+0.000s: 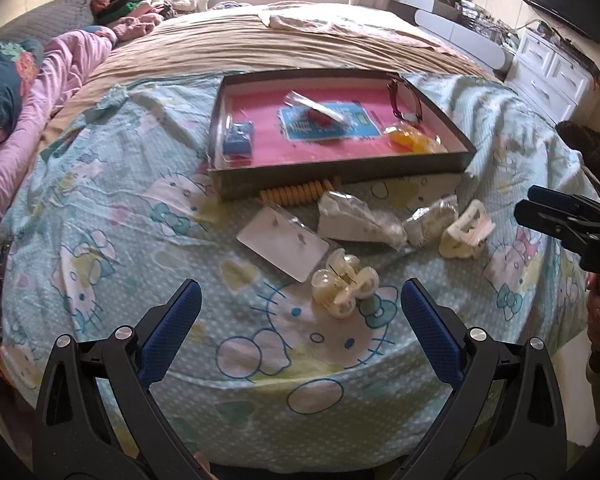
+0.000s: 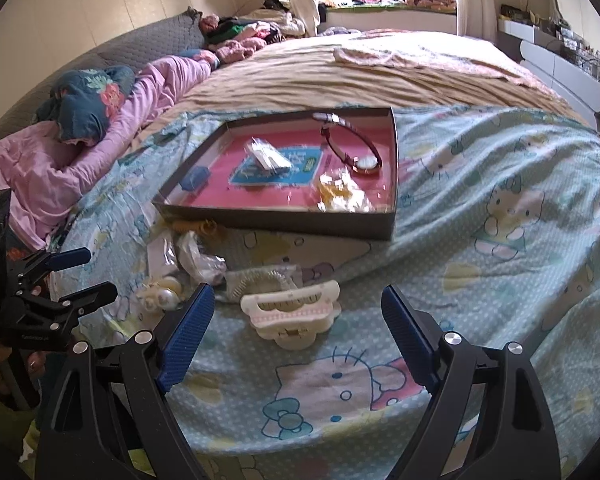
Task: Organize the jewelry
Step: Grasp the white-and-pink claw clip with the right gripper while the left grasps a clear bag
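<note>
A shallow grey box [image 1: 340, 168] [image 2: 284, 222] with a pink floor lies on the bed. It holds a red-strap watch [image 2: 352, 148], a small blue case [image 1: 239, 138], a clear packet on a blue card [image 1: 324, 114] and a yellow bagged item [image 1: 410, 140]. In front of the box lie a pearl hair claw [image 1: 342, 284], a cream hair claw [image 2: 292, 312] [image 1: 466, 230], clear jewelry packets [image 1: 360, 220] and a white earring card [image 1: 282, 244]. My left gripper [image 1: 300, 328] stands open just short of the pearl claw. My right gripper [image 2: 296, 340] stands open around the near side of the cream claw, not touching.
A Hello Kitty sheet [image 1: 100, 248] covers the near bed, with a pink quilt [image 2: 60, 168] and pillows at the left. A yellow coil hair tie [image 1: 296, 194] rests against the box front. White drawers [image 1: 556, 72] stand at the far right.
</note>
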Available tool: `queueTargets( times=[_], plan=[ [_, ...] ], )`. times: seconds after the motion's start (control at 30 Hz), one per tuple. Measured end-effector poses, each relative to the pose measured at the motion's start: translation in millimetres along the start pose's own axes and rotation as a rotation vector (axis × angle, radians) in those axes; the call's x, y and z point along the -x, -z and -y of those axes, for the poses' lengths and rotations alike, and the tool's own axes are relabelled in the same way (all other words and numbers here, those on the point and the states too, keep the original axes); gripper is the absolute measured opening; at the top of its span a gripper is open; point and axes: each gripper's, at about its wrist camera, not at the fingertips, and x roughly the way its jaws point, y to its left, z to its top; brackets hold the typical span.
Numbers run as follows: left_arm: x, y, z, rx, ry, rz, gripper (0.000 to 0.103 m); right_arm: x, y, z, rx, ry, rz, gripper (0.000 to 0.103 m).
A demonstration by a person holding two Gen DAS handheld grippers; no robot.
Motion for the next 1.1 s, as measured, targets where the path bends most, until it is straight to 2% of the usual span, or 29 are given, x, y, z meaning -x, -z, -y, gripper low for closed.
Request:
queueTargets(
  times=[0.27,0.4,0.67,0.9,0.93,1.03,1.1],
  plan=[
    [-10,1,7,-0.029,0.014,-0.014,0.093,-17,7,5,-0.015,0.006,-0.041,0.084],
    [-16,-12,15,-0.078,0.003,-0.003,0.093,-23,9,7,-0.018,0.007,-0.053,0.084],
    [-40,-34,25,-0.122,0.027,-0.046,0.093,-44,17,8,-0.006,0.025,-0.098,0.084],
    [-58,-43,32,-0.153,0.034,-0.083,0.093,-59,16,1,0.039,0.012,-0.105,0.084],
    [-60,-44,32,-0.153,0.036,-0.09,0.093,-61,16,0,0.042,0.005,-0.106,0.083],
    [-68,-46,31,-0.15,0.048,-0.109,0.093,-65,17,0,0.055,-0.026,-0.102,0.068],
    [-71,-46,32,-0.156,0.049,-0.117,0.092,-64,17,1,0.059,-0.025,-0.098,0.068]
  ],
)
